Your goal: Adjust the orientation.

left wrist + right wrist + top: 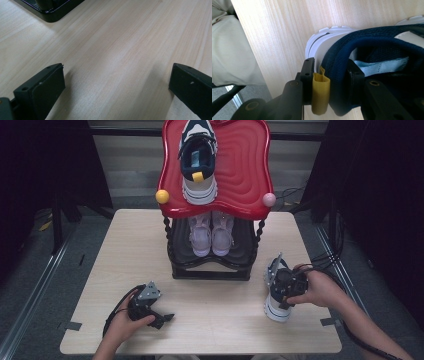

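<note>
Four shoes in all: one navy-and-white sneaker (pixel 198 162) on the red top tray (pixel 247 175) at upper centre of the high view, two pale pink shoes (pixel 211 234) side by side on the black lower shelf (pixel 210 265) at centre, and a second navy-and-white sneaker (pixel 276 295) on the wooden table (pixel 215 320) at lower right. Two grippers, one per hand. Right gripper (pixel 287 287) at lower right, clamped on that sneaker's heel collar. Left gripper (pixel 165 318) at lower left, spread wide over bare tabletop, holding nothing. From the right gripper view: one jaw outside the heel against the yellow pull tab (pixel 320 93), the other inside the navy collar (pixel 342 60). From the left gripper view: wide gap (pixel 117 82), a corner of the black shelf base (pixel 50 12) at upper left.
</note>
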`<state>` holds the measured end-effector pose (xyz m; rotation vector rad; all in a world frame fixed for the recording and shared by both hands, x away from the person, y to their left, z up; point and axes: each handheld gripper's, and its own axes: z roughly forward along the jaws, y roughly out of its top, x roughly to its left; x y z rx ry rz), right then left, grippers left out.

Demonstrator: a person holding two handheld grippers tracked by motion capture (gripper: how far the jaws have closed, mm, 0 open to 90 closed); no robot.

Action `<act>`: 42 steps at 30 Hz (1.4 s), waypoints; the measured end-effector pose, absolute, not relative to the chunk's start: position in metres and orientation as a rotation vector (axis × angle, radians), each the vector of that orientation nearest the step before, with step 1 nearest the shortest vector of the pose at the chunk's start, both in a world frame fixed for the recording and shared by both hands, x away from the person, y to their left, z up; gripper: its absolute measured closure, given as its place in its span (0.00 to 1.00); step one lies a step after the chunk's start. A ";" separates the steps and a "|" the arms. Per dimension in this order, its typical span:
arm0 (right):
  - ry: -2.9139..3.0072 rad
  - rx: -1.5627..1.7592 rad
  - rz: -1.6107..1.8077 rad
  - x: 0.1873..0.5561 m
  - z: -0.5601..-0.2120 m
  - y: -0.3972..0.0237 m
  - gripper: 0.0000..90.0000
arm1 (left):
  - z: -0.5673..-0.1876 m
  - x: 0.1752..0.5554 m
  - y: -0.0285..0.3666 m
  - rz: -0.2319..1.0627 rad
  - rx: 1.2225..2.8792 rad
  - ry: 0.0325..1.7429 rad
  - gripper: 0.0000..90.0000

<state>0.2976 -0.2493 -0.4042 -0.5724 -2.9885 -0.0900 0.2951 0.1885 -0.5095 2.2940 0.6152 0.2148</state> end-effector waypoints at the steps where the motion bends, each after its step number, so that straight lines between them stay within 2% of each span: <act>1: -2.990 -0.564 -0.097 0.298 -0.405 -0.249 0.73 | -0.509 0.295 0.188 0.216 2.294 0.617 0.00; 42: -3.044 -0.511 -0.065 0.288 -0.408 -0.247 0.81 | -0.509 0.295 0.188 0.216 2.295 0.617 0.00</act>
